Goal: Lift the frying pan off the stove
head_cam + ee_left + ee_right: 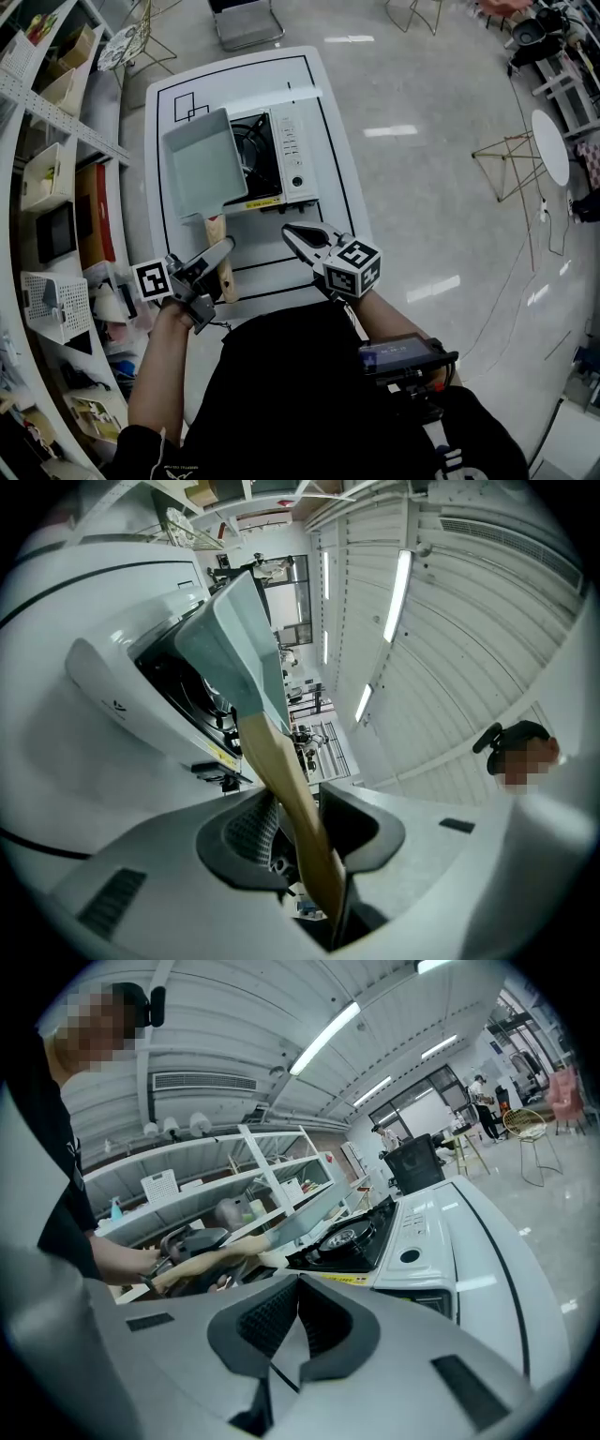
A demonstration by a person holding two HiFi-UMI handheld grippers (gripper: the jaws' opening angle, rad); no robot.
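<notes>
Left tongs [298,825] on handle [272,766], frying pan [234,644] ahead

Your room reads bright and even: long ceiling tubes [401,583] blaze white in both gripper views, and their glare streaks the glossy floor [391,131] under your head camera. Shadows stay soft and faint. Both gripper views bend hard toward black corners, and the nearest foreground smears soft while the far room holds sharp.
</notes>
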